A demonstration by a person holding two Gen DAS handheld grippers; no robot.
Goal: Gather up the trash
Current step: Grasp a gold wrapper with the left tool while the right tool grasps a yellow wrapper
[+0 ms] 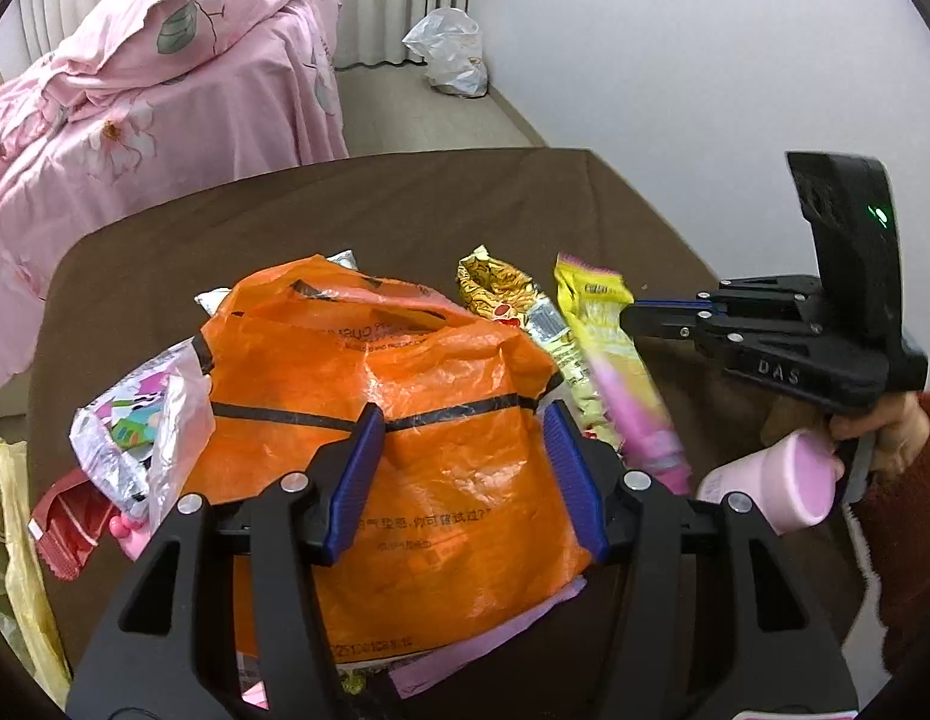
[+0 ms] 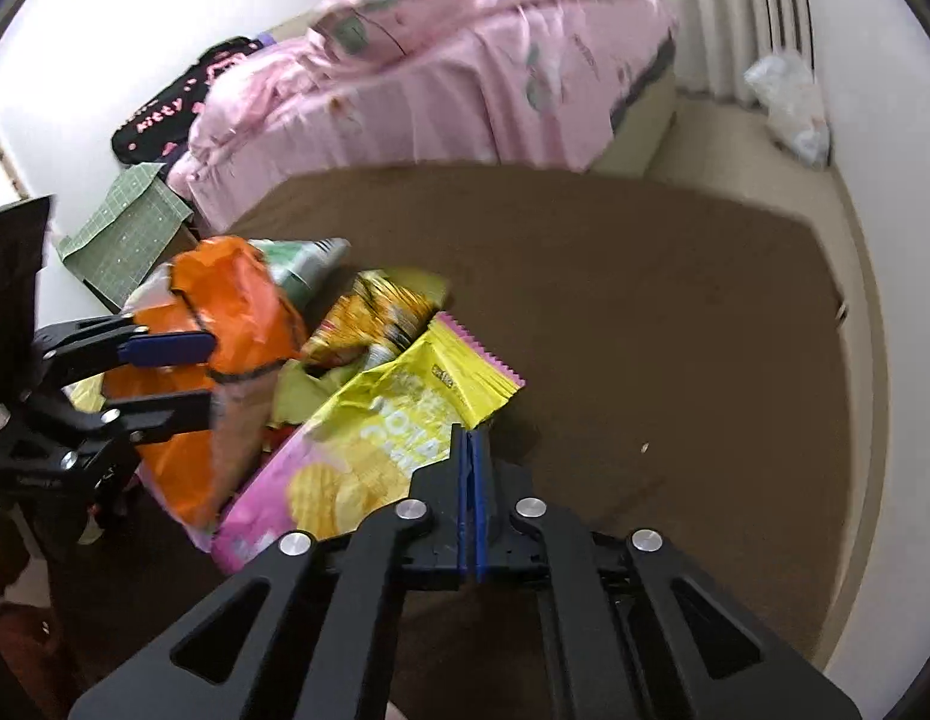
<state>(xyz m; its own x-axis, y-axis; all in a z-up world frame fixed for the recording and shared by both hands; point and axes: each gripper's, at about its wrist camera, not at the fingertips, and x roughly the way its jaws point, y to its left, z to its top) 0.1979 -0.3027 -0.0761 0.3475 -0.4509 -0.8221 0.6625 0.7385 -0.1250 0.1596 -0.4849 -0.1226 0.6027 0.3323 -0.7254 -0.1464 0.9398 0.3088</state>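
An orange plastic bag (image 1: 399,420) lies on a heap of wrappers on the brown table (image 1: 345,204). My left gripper (image 1: 465,420) is open just over the bag; in the right wrist view (image 2: 210,375) the bag (image 2: 237,324) sits between its jaws. My right gripper (image 2: 470,438) is shut on the edge of a yellow and pink chip bag (image 2: 375,450) and holds it tilted; this bag also shows in the left wrist view (image 1: 615,360). A gold wrapper (image 1: 501,291), a silver wrapper (image 1: 141,426) and a red wrapper (image 1: 66,522) lie around the orange bag.
A pink bottle (image 1: 777,480) lies by the right hand. A bed with pink bedding (image 1: 135,90) stands behind the table. A white plastic bag (image 1: 453,51) sits on the floor by the wall. A yellowish bag (image 1: 15,540) hangs at the left edge. A green cutting mat (image 2: 129,234) lies beyond the heap.
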